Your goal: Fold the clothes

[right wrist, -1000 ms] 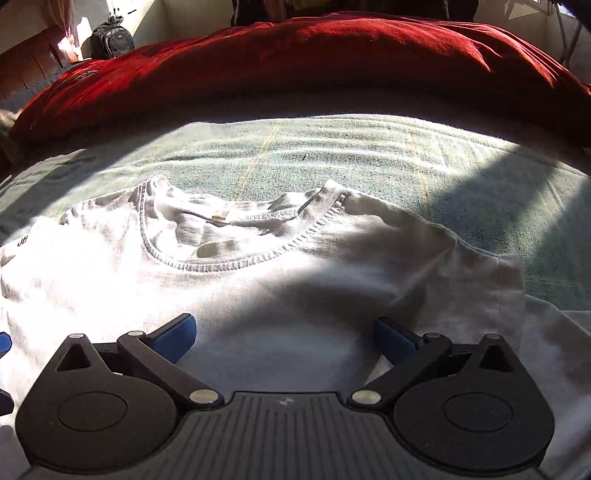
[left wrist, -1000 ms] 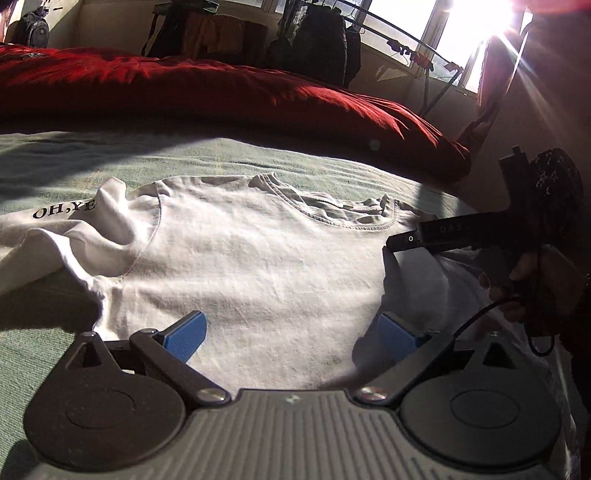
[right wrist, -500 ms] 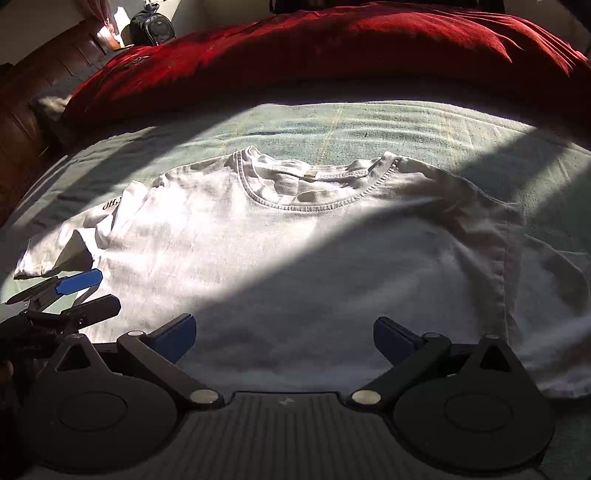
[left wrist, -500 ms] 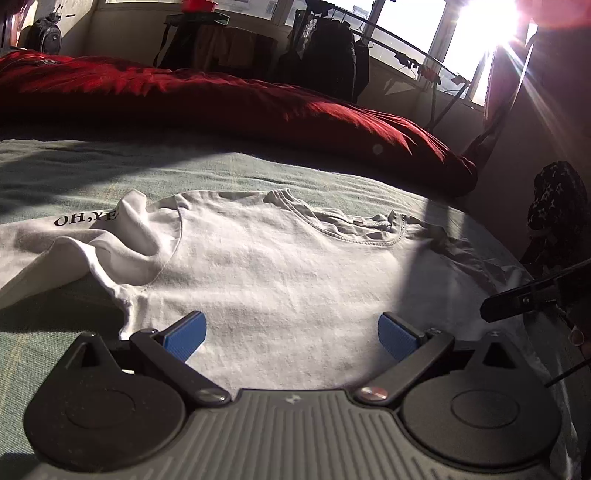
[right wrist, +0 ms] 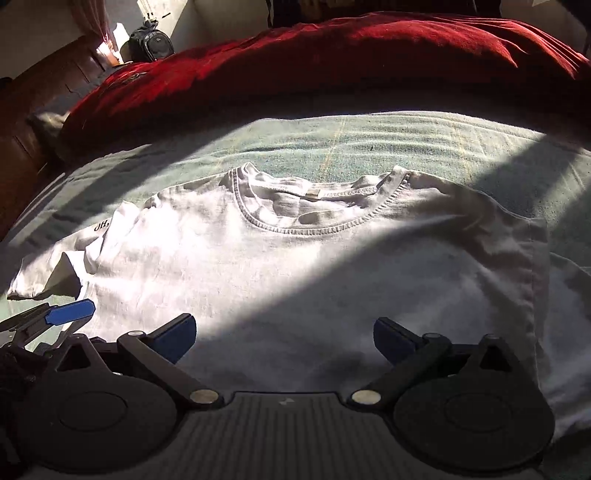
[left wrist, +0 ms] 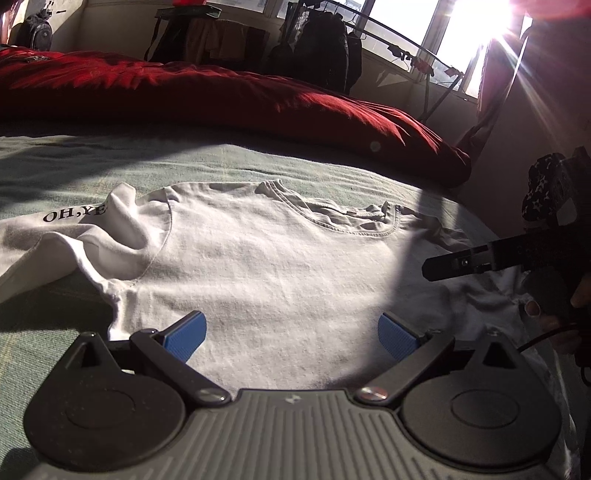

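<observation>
A white T-shirt point(left wrist: 258, 266) lies spread flat on a green bedsheet point(right wrist: 332, 136), neckline toward a red duvet point(left wrist: 221, 92). Black lettering on its left sleeve reads "OH,YE". The left gripper point(left wrist: 291, 334) and right gripper point(right wrist: 284, 334) hover above its lower part, both wide open, holding nothing.

Matt cotton tee point(right wrist: 295, 266), plush red blanket point(left wrist: 221, 99)

A rumpled dark red duvet point(left wrist: 229, 96) crosses the upper frame above a pale green bedsheet point(left wrist: 110, 158). Sun glares through upper-right windows point(left wrist: 476, 33).
</observation>
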### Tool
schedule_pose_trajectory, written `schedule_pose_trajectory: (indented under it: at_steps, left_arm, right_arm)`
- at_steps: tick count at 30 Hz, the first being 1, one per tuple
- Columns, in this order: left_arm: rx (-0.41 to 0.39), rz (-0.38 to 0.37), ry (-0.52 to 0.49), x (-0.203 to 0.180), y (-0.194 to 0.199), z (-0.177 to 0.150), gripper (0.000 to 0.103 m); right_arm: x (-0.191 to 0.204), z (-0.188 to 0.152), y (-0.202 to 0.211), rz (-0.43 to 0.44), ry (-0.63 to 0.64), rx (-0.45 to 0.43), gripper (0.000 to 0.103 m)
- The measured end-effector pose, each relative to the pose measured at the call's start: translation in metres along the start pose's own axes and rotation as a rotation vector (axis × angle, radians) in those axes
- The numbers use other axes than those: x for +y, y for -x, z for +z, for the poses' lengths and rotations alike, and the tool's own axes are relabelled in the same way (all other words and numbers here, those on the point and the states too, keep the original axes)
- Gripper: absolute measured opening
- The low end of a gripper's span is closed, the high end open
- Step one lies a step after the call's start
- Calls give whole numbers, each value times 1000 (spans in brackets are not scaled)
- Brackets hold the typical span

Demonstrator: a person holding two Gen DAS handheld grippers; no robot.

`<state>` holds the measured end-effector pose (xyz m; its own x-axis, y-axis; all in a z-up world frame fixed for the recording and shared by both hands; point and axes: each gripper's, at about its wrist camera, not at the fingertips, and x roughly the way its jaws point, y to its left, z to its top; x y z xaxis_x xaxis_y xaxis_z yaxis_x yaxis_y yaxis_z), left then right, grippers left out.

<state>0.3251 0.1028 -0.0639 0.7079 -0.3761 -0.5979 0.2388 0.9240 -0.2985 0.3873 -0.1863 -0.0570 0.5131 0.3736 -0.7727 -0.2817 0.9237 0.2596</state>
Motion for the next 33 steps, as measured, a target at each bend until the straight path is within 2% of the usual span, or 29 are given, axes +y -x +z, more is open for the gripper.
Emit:
schedule_pose_trajectory:
  at_steps: [4,6,8,14,18,21,24,27,30,33]
  left_arm:
    - [3,-56,-2,-2,2,0,99]
    - [-3,-83,-4,-3,2,0,99]
    - [-8,-105,-6,-5,3,0,99]
    - [-18,-105,12,-2,1,0,99]
    - [-43,-140,40,3,5,1,99]
    - [-48,-140,47,3,5,2,99]
    - [-39,-128,37,1,2,2,99]
    - [-31,-124,27,0,0,1,99]
    - [-24,-119,18,-1,-2,0,99]
    - [-16,-112,7,-3,-4,-1,99]
  right_arm:
    - [5,16,-46,-97,63,81,103]
    - [4,24,-63,-156,119,53,103]
    - [1,36,-76,-174,137,31,103]
    - [-15,71,-106,-215,126,-36,103]
    - [-14,78,-89,-194,121,-34,103]
    - [-13,70,-50,-139,124,-66,103]
    - [-20,58,-23,-105,93,-38,103]
    - [-39,41,-18,-123,28,10,103]
    - [-63,29,-31,-180,-41,46,103]
    - [-85,35,-48,-225,-58,-26,103]
